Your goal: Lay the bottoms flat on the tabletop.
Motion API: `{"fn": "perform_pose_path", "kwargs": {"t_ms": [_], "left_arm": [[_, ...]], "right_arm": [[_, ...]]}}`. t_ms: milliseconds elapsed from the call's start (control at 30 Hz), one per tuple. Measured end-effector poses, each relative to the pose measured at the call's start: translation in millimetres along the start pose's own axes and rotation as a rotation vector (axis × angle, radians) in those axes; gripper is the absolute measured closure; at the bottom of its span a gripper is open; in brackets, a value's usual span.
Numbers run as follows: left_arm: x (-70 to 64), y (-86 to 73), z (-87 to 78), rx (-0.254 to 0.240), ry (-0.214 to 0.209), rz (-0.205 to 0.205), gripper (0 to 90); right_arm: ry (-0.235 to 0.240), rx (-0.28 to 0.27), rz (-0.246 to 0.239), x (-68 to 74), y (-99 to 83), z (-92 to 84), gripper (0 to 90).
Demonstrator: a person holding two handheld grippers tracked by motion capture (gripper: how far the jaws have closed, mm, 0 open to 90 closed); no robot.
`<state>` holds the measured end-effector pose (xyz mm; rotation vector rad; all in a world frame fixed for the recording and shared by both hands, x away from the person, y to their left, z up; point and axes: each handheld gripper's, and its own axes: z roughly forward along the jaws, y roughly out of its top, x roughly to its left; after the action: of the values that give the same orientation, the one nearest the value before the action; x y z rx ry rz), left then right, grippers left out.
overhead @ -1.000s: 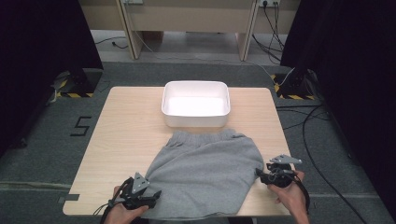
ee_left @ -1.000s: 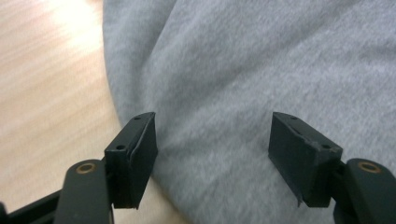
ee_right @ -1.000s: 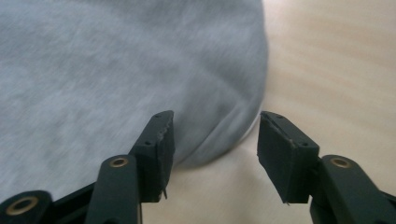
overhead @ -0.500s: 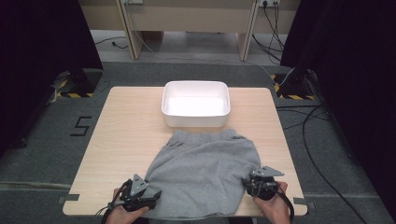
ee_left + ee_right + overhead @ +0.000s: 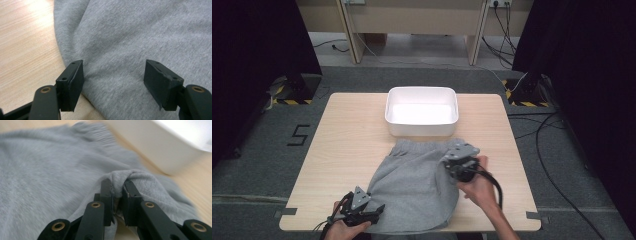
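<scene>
Numeral "5" (image 5: 300,135) marks the floor left of the table (image 5: 347,150).

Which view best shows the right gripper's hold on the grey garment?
The right gripper view: the right gripper has its jaws pinched on a bunched fold of the grey garment. The high view shows that gripper from above over the cloth, with the pinch itself hidden. The left gripper view shows grey cloth between open jaws.

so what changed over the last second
The right claw has just been closing and now pinches the grey garment's right edge, carrying it inward toward the middle. The left claw stayed open at the near-left corner; the white tub hasn't moved.
</scene>
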<state>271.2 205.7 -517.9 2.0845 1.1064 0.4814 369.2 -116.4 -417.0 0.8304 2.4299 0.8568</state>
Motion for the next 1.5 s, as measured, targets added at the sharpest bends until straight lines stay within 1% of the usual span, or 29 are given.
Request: {"fn": "perform_pose_path", "kwargs": {"t_ms": [67,100,133,167,200,233,267,333,367,400,467,533,600,633,700,800,867,933,1000,1067,1133,1233,1333,1367,1433,1500], "left_arm": [[0.2,-0.5,-0.1,-0.004,-0.001,0.000,31.3],[0.3,-0.9,-0.3,-0.005,-0.001,-0.001,31.4],[0.3,-1.2,-0.3,-0.007,-0.002,-0.001,31.4],[0.4,-1.4,-0.4,-0.009,-0.001,-0.002,31.5],[0.4,-1.8,-0.5,-0.011,-0.001,-0.003,31.5],[0.7,-2.2,-0.7,-0.012,-0.002,-0.001,31.7],[1.0,-2.6,-0.9,-0.013,-0.003,-0.001,31.7],[1.2,-2.3,-0.8,-0.012,-0.005,-0.001,31.7],[1.3,-2.0,-0.7,-0.011,-0.005,0.000,31.7],[1.2,-1.9,-0.7,-0.009,-0.005,-0.002,31.7],[1.2,-1.9,-0.7,-0.009,-0.005,-0.001,31.7],[1.2,-2.0,-0.7,-0.010,-0.006,-0.001,31.7],[1.4,-1.8,-0.8,-0.007,-0.006,0.000,31.7],[1.4,-1.8,-0.7,-0.008,-0.006,0.000,31.7],[1.5,-1.6,-0.7,-0.006,-0.007,-0.001,31.7],[1.5,-1.9,-0.7,-0.009,-0.006,-0.001,31.8],[1.6,-2.2,-0.8,-0.011,-0.007,-0.002,31.8],[1.9,-2.4,-0.9,-0.011,-0.007,-0.001,32.0],[2.0,-2.6,-0.9,-0.013,-0.008,-0.001,32.1],[2.1,-2.5,-0.9,-0.013,-0.007,0.001,32.1],[2.0,-2.4,-0.9,-0.012,-0.007,0.000,32.1],[1.9,-2.8,-0.9,-0.014,-0.007,-0.001,32.1],[1.9,-2.6,-0.9,-0.013,-0.006,-0.001,32.2],[1.9,-2.5,-0.9,-0.013,-0.006,-0.001,32.1],[1.9,-2.6,-0.8,-0.014,-0.006,-0.002,32.2],[2.0,-2.8,-0.8,-0.015,-0.006,-0.002,32.2]], "right_arm": [[0.043,0.036,-0.035,11.8,10.6,29.8,80.4],[0.081,0.053,-0.055,16.8,13.7,45.2,78.8],[0.122,0.076,-0.050,21.5,15.6,59.4,75.8],[0.153,0.091,-0.030,25.5,17.0,70.6,71.7],[0.169,0.101,-0.007,29.2,18.4,76.4,67.6],[0.174,0.091,-0.004,31.3,20.1,78.2,63.2],[0.178,0.070,0.008,30.7,21.4,75.3,61.3],[0.176,0.019,0.023,26.4,22.0,62.8,59.6],[0.169,-0.008,0.047,22.3,20.7,50.1,59.8],[0.155,-0.031,0.050,16.6,18.5,40.2,59.9],[0.130,-0.049,0.075,5.6,11.0,23.6,59.9],[0.107,-0.049,0.105,-3.0,-0.4,14.4,60.4],[0.102,-0.033,0.124,-5.9,-14.1,13.0,60.9],[0.108,-0.027,0.123,-6.3,-21.2,14.2,61.4],[0.122,-0.005,0.138,-3.8,-33.3,18.2,61.3],[0.137,0.006,0.153,-0.8,-44.3,24.9,61.4],[0.144,0.012,0.160,1.8,-47.3,28.2,61.5],[0.150,0.001,0.153,4.5,-48.2,28.8,61.8],[0.155,-0.010,0.142,7.8,-47.4,24.1,61.4],[0.161,-0.036,0.140,11.3,-46.2,15.9,62.1],[0.177,-0.047,0.130,15.8,-46.1,8.9,62.6],[0.177,-0.030,0.117,23.1,-51.5,5.6,62.7],[0.192,0.014,0.140,27.6,-61.2,7.2,62.2],[0.186,0.017,0.139,27.8,-64.6,8.5,62.1],[0.183,0.031,0.154,26.9,-70.0,11.8,61.2],[0.163,0.029,0.172,22.0,-73.1,16.1,58.3]]}}
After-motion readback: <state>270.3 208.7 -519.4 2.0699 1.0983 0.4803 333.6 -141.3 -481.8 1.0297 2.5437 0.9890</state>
